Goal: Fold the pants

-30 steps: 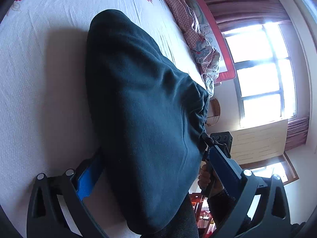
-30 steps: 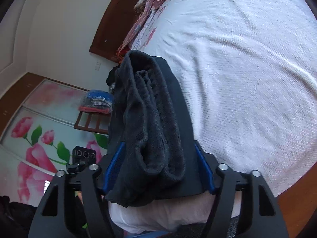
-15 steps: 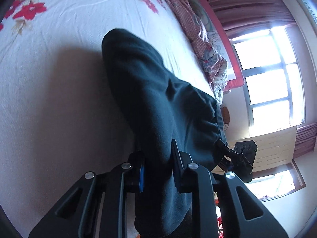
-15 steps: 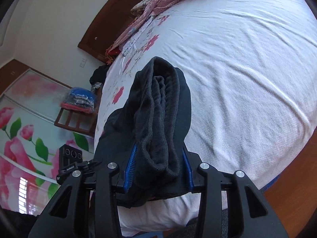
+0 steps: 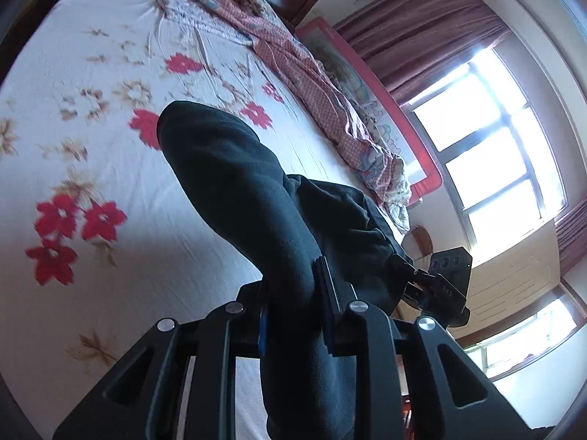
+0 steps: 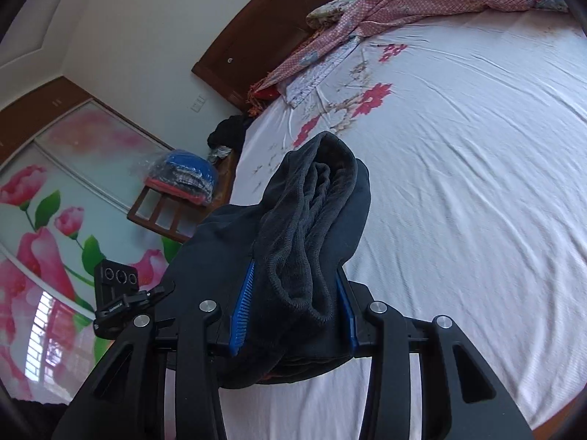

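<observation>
The dark navy pants [image 5: 256, 198] hang in a thick bundle between both grippers, lifted off the white flowered bed sheet [image 5: 91, 117]. My left gripper [image 5: 293, 293] is shut on one end of the folded fabric. My right gripper [image 6: 293, 304] is shut on the other end, where the ribbed elastic waistband [image 6: 308, 227] bunches up between the blue pads [image 6: 242, 304]. The other gripper's body shows in the left wrist view [image 5: 444, 286] and in the right wrist view [image 6: 117, 293]. The pants' lower part is hidden behind the jaws.
A pink patterned blanket [image 5: 323, 84] lies crumpled along the far side of the bed by the wooden headboard [image 6: 264, 36]. A wooden chair with bagged clothes [image 6: 179, 179] stands beside the bed. A bright window [image 5: 488, 139] and curtains are to the right.
Both grippers have closed on the pants and lifted them. The bundle has risen off the sheet and narrowed; more of the flowered bed and headboard shows now.
</observation>
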Available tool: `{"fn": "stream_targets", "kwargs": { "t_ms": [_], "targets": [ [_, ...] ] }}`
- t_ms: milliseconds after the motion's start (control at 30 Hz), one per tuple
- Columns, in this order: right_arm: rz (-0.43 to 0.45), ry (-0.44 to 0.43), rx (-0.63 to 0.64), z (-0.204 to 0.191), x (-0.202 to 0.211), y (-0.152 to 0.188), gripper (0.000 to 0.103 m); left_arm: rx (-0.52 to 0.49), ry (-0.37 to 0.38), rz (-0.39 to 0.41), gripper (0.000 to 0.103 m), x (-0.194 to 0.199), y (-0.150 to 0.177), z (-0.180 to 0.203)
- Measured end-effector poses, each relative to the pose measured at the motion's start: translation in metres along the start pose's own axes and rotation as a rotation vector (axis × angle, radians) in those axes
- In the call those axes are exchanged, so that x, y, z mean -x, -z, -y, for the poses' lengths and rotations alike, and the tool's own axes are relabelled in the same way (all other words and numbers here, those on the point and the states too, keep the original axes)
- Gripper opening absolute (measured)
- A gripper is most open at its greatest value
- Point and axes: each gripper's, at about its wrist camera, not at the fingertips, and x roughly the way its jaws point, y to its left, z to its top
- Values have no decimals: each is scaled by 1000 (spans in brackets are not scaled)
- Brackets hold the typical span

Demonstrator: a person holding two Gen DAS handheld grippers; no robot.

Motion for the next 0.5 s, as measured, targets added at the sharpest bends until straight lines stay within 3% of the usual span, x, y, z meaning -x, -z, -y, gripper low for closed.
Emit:
{"fn": "stream_targets", "kwargs": {
  "t_ms": [100,167,200,233,267,300,367,467,500],
  "targets": [
    [-2,-23,-22,4,-43,0,40,-20,-68,20,21,15,-17,-27],
    [-41,-9,-68,20,-74,11,41,-39,-139,-7,23,11,-21,-55],
    [-85,42,-120,36,-90,21,48,-36,-198,-40,30,3,-19,-72],
    [-134,112,-178,53,-103,32,50,-30,-315,-93,38,-7,-14,-92],
    [-143,112,-212,66,-106,42,54,-26,-406,-134,39,-15,-1,-108],
    [-74,56,-215,68,-94,46,55,-28,-478,-170,39,-20,9,-123],
    [-60,125,-232,63,-74,52,69,-5,-450,-119,42,-8,23,-129],
    [27,232,-190,47,-37,48,68,-63,-485,0,53,19,36,-105],
    [79,192,-201,43,-28,42,68,-100,-477,41,61,26,38,-90]
  ]
}}
